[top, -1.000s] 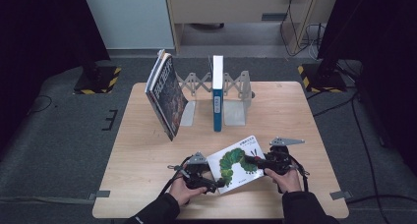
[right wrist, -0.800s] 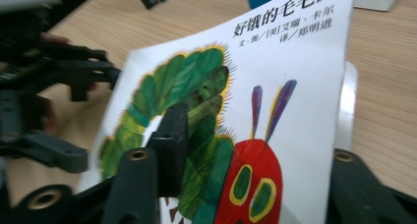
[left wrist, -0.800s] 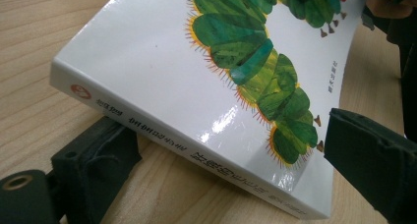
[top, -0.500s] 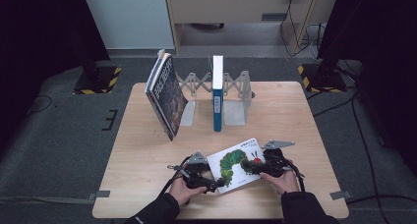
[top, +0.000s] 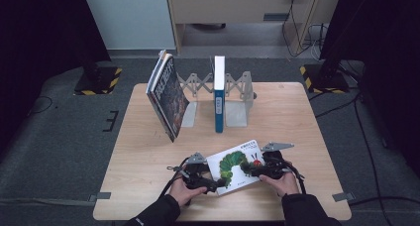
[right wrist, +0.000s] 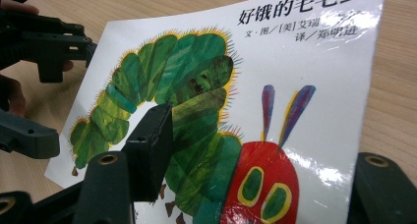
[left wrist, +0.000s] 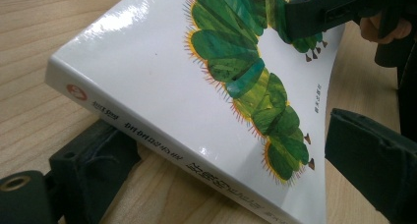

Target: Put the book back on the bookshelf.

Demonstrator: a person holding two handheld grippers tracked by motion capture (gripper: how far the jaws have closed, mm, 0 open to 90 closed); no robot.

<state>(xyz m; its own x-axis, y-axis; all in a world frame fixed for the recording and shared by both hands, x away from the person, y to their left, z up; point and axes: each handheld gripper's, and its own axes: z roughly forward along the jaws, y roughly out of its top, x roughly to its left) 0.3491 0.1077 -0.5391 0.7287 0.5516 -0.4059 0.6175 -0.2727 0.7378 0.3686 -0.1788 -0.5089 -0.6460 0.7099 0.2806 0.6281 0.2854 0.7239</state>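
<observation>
Since the earlier frames the book had slid a little nearer the table's front edge and both grippers had come with it, though the change was slight. The left gripper had its jaws set about the spine corner: in the left gripper view one jaw sat under the spine and the other stood off past the cover's edge, so they looked spread around the book rather than clamped, with a gap showing on the far side. The right gripper had one jaw lying on the cover over the caterpillar's body and the other beyond the book's near edge; whether it truly pinched the cover I could not tell. The book, a white picture book with a green caterpillar, lay at the front middle of the table, its spine corner looking slightly raised off the wood. Beyond it stood the rack, holding a blue book upright, with a dark book leaning at its left end. Judging from this, the lift had barely begun; raising the book, standing it up and slotting it into the rack all remained.
</observation>
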